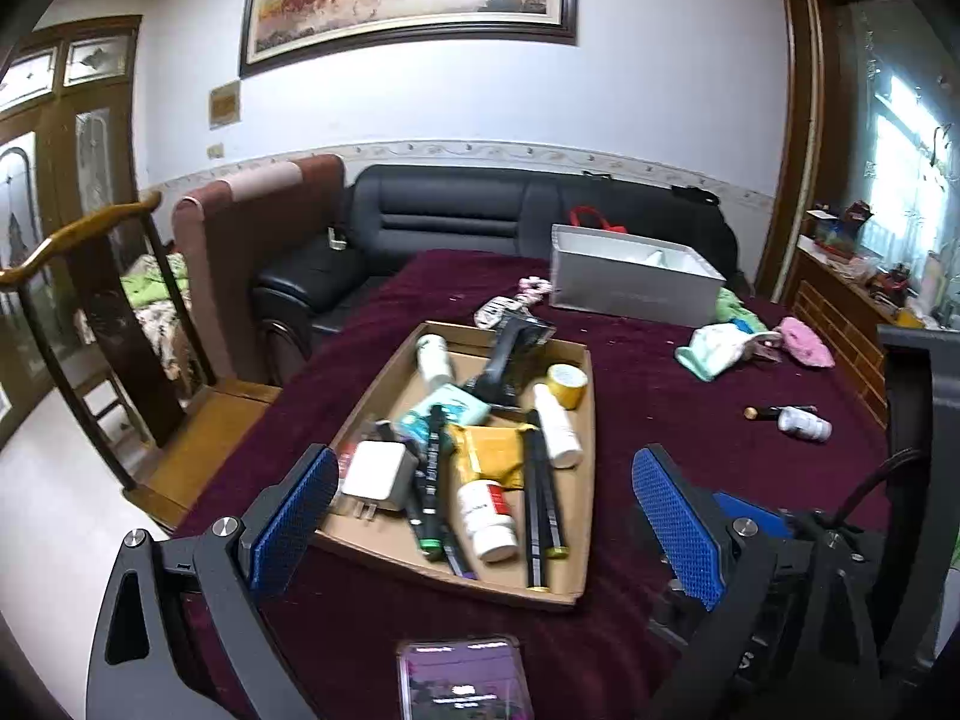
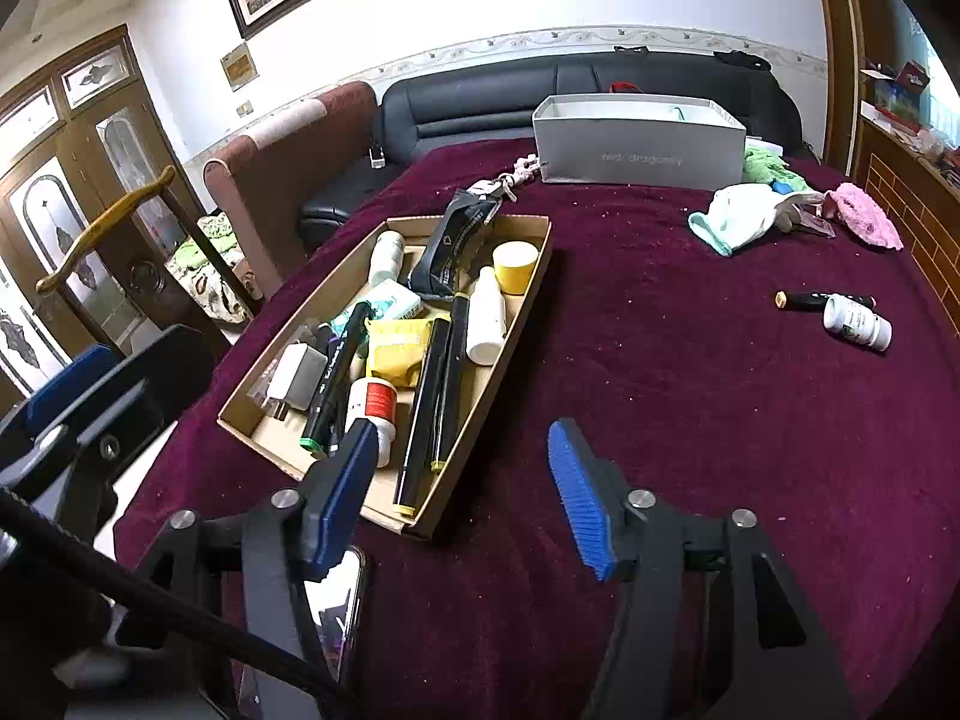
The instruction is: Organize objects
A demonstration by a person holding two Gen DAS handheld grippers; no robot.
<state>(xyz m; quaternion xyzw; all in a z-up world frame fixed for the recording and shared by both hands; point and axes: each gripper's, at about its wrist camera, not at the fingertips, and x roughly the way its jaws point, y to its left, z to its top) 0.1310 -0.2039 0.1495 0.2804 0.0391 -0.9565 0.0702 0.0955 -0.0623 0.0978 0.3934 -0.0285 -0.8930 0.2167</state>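
Note:
A shallow cardboard tray (image 1: pixel 579 372) (image 2: pixel 534 252) on the maroon tablecloth holds markers, white bottles, a white charger (image 1: pixel 378 474), a yellow packet and a yellow tape roll (image 1: pixel 567 385). A white pill bottle (image 2: pixel 857 321) (image 1: pixel 804 423) and a small black tube (image 2: pixel 804 300) lie loose at the right. Socks and a pink cloth (image 2: pixel 864 216) lie near a grey box (image 2: pixel 639 147) (image 1: pixel 630 285). My left gripper (image 1: pixel 483 495) is open and empty, low over the tray's near end. My right gripper (image 2: pixel 462 462) is open and empty at the tray's near right corner.
A phone (image 1: pixel 465 681) (image 2: pixel 342 612) lies at the table's near edge. A wooden chair (image 1: pixel 120 324) stands at the left, with a black sofa (image 1: pixel 480 210) behind the table. A keyring with a pink charm (image 2: pixel 510 177) lies behind the tray. A cluttered side counter (image 1: pixel 858 276) runs along the right.

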